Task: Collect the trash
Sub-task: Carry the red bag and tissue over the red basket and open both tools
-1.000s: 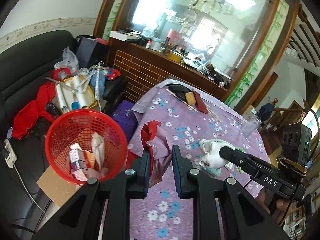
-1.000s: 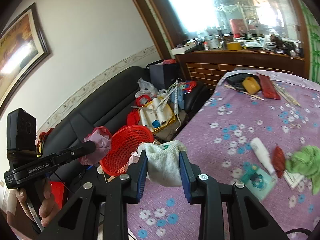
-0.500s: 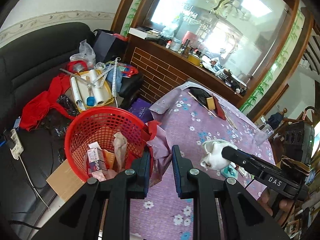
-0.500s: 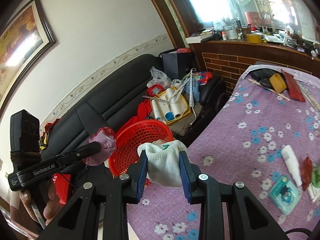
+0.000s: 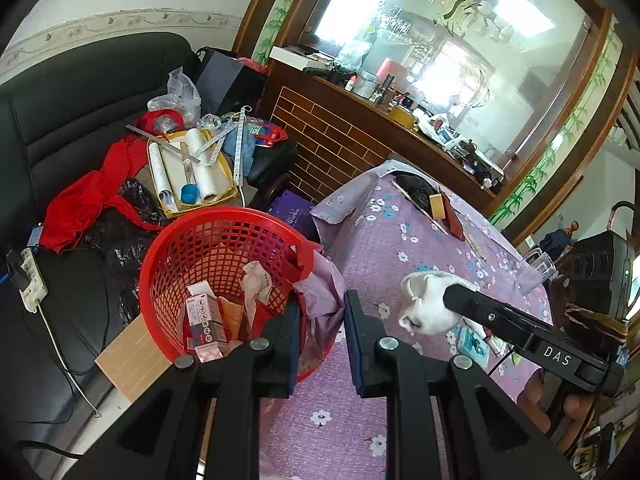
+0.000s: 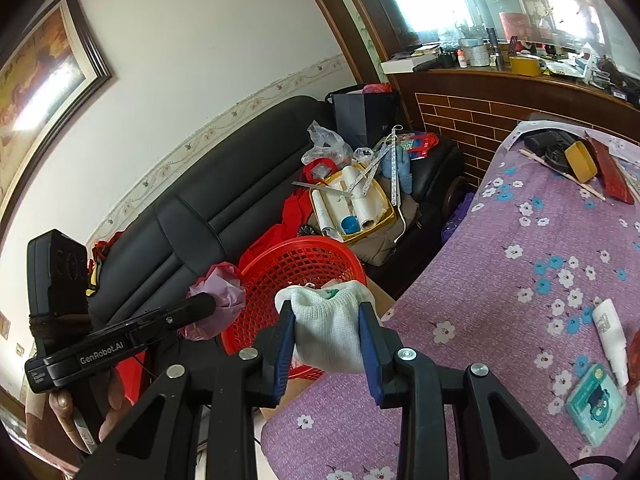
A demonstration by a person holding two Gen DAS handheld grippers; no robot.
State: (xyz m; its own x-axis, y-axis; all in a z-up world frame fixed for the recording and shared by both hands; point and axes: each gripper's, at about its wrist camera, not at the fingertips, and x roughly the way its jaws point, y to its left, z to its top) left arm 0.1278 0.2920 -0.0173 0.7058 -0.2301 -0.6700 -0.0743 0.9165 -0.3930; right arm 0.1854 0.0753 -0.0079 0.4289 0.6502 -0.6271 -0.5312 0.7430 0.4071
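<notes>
A red mesh basket point(image 5: 208, 248) stands beside the purple flowered table point(image 5: 384, 248) and holds boxes and crumpled paper. My left gripper point(image 5: 320, 324) is shut on a pink and red plastic bag point(image 5: 320, 292), held over the basket's near rim. The same bag shows in the right wrist view point(image 6: 218, 292). My right gripper point(image 6: 326, 338) is shut on a white knitted glove point(image 6: 328, 332), just beside the basket point(image 6: 296, 268) at the table's edge. The glove also shows in the left wrist view point(image 5: 428, 304).
A black sofa point(image 6: 208, 216) behind the basket carries a yellow tray of paper rolls point(image 5: 188, 172), red cloth and bags. A cardboard sheet point(image 5: 132, 360) lies under the basket. On the table lie a white tube point(image 6: 610, 328), a teal packet point(image 6: 596, 404) and a yellow box point(image 6: 580, 160).
Both grippers have moved left toward the basket. The bag has gone from above the table to over the basket's rim; the glove has come up to the basket's side.
</notes>
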